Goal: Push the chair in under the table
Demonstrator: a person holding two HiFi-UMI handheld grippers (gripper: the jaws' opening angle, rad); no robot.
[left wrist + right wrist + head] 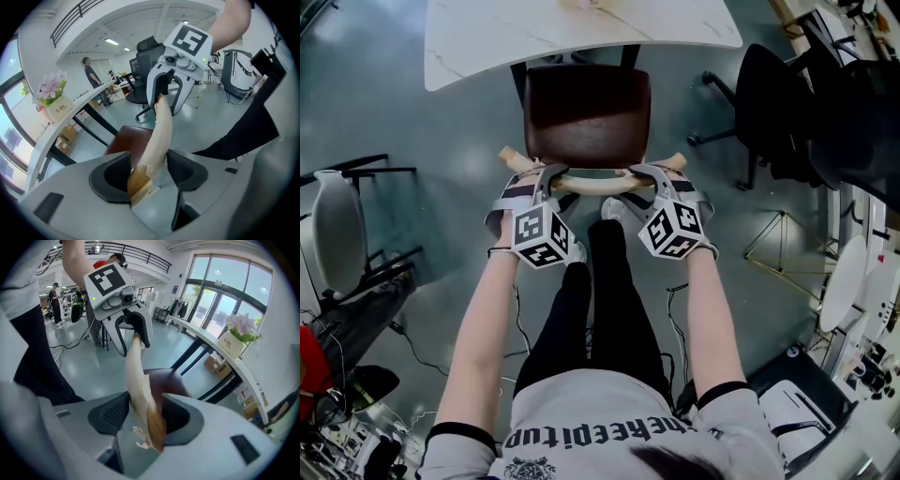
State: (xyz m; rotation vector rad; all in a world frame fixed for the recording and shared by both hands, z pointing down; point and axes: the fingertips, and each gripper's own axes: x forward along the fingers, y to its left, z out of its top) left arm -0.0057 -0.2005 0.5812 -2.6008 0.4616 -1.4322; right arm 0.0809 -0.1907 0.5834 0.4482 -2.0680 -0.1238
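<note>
Left gripper [547, 176] and right gripper [649, 176] were each clamped on the wooden back rail [592, 186], one near each end, likely for a straight push; the chair [587, 112] stood with its seat front at the table [478, 42] edge, not yet tucked under

Table [581, 37]: top centre of head view.
Chair [587, 112]: centre, just below table; seat's far edge meets table edge.
Rail [591, 185]: chair's back rail, just below seat, runs L-R.
L gripper [548, 178]: on rail's L end, jaws closed round it.
R gripper [647, 176]: on rail's R end, jaws closed round it; level w/ L gripper.
Legs [591, 300]: below rail, centre, betw. the two arms.
Office chair [769, 103]: upper R, well apart from table.
Side chair [337, 234]: L edge, mid-height.
Flower box [54, 105]: on table; L in left gripper view, R in right gripper view [234, 341].
</note>
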